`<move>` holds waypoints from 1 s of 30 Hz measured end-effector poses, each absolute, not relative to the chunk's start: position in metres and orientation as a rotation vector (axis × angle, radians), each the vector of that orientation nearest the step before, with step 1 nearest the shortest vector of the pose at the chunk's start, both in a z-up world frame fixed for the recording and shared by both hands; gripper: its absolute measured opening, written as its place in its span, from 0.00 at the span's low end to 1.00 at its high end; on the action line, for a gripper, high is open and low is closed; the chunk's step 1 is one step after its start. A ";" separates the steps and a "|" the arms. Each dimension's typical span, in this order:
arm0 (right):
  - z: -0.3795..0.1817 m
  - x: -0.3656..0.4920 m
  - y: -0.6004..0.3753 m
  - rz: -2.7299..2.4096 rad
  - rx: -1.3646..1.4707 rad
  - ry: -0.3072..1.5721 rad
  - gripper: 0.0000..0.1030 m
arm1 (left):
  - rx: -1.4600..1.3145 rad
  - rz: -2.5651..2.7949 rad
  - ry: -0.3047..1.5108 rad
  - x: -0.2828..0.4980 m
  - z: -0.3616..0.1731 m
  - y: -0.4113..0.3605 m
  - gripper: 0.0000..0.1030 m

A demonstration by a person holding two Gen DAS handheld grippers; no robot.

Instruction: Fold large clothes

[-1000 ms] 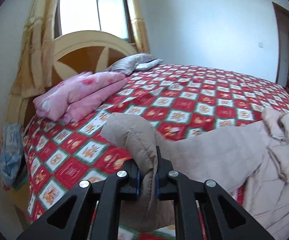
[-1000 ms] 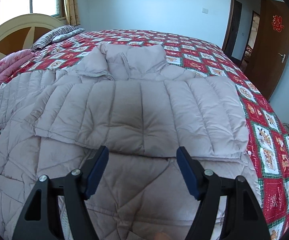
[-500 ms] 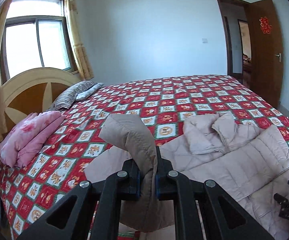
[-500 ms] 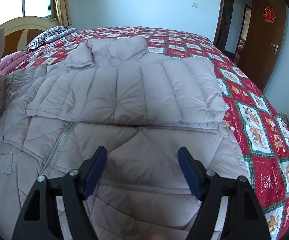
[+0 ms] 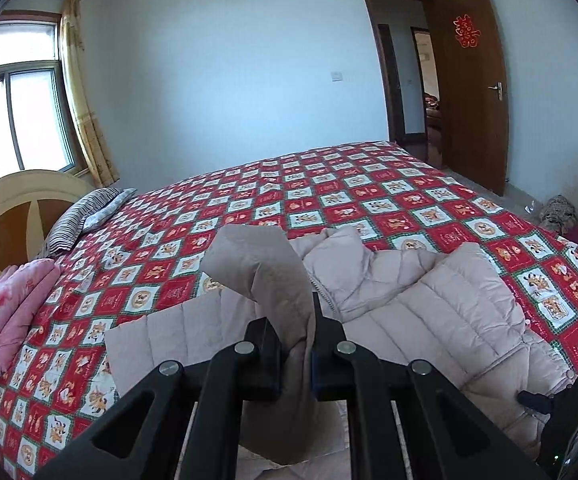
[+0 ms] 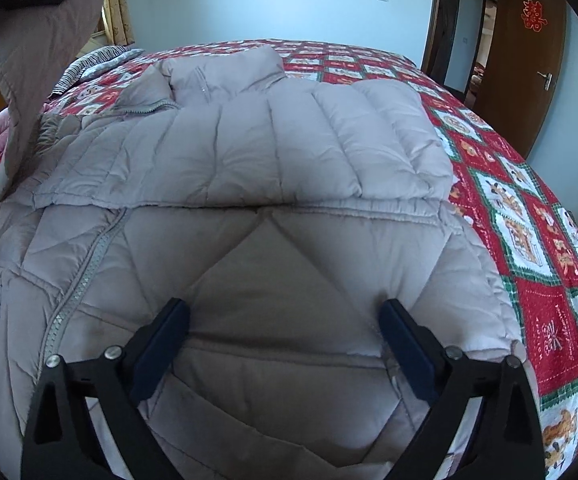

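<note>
Carried across over the beige puffer jacket (image 6: 289,152) on the bed (image 5: 369,208), its sleeve (image 5: 265,272) is pinched in the left gripper (image 5: 295,344) for folding inward; right gripper (image 6: 285,344), just spread wide, hovers over the hem

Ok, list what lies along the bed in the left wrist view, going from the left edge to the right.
Pink folded bedding → striped pillow → raised sleeve clamped in the left gripper → quilted beige jacket spread on the red patterned bedspread → right gripper's black frame at the right edge.
</note>
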State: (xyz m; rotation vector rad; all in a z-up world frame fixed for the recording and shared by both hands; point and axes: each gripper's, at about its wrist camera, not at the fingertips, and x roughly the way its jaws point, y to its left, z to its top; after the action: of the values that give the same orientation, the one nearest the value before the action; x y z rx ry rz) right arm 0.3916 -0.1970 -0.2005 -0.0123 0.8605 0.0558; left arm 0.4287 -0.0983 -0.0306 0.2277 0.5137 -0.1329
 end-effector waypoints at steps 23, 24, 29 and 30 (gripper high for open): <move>-0.202 0.381 -0.199 0.048 0.015 0.815 0.98 | 0.310 -0.327 0.584 0.440 -0.077 -0.185 0.54; -0.202 0.381 -0.199 0.048 0.016 0.814 0.98 | 0.312 -0.322 0.569 0.437 -0.075 -0.184 0.79; -0.202 0.380 -0.201 0.057 0.032 0.812 0.98 | 0.312 -0.267 0.502 0.433 -0.066 -0.159 0.89; -0.201 0.381 -0.202 0.064 0.041 0.812 0.98 | 0.312 -0.241 0.500 0.435 -0.067 -0.149 0.89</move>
State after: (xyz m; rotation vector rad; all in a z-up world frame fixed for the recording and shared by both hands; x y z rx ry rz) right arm 0.3807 -0.2017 -0.2009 0.0412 0.8117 0.0640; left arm 0.4351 -0.1486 -0.0665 0.3124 0.4996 -0.2406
